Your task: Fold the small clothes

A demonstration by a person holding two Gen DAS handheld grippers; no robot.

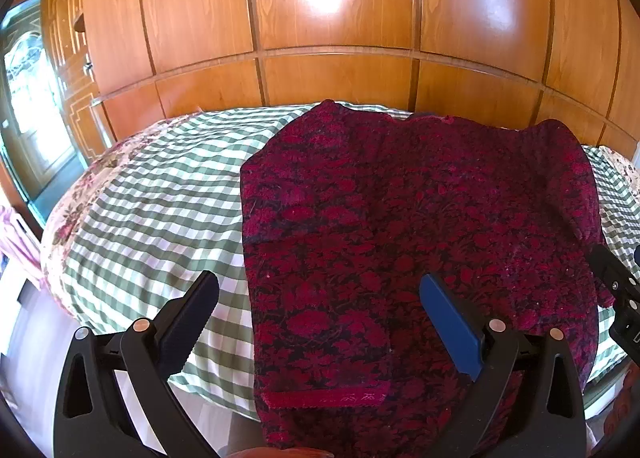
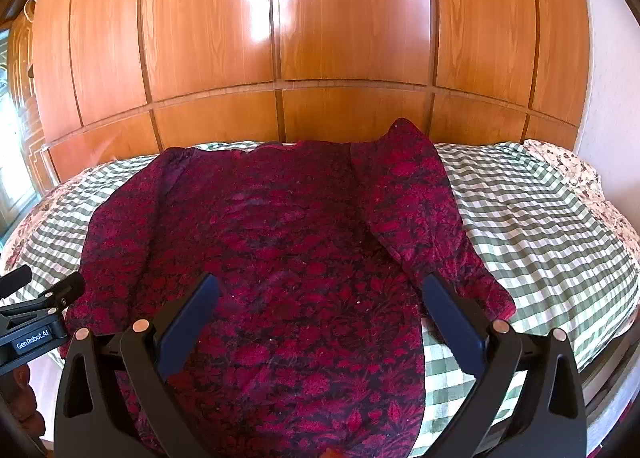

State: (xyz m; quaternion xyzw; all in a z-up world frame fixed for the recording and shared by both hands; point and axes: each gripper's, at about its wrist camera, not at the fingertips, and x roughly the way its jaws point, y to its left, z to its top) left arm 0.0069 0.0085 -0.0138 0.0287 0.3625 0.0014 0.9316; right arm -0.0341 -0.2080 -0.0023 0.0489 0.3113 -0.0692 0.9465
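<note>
A dark red floral top (image 1: pixel 400 226) lies spread on the bed, neck toward the wooden wall. Its left sleeve is folded in over the body, the cuff (image 1: pixel 326 398) near the front edge. The right sleeve (image 2: pixel 424 218) lies flat along the body's right side. My left gripper (image 1: pixel 320 286) is open, hovering above the garment's lower left part, nothing between its fingers. My right gripper (image 2: pixel 318 286) is open too, above the garment's lower middle, its right finger (image 2: pixel 452 322) near the right sleeve end. Each gripper shows at the edge of the other's view.
A green-and-white checked sheet (image 1: pixel 152 210) covers the bed, with a floral cover (image 2: pixel 576 174) at both ends. Glossy wooden wardrobe panels (image 2: pixel 320 38) rise directly behind the bed. A door with glass (image 1: pixel 28 98) stands at the far left.
</note>
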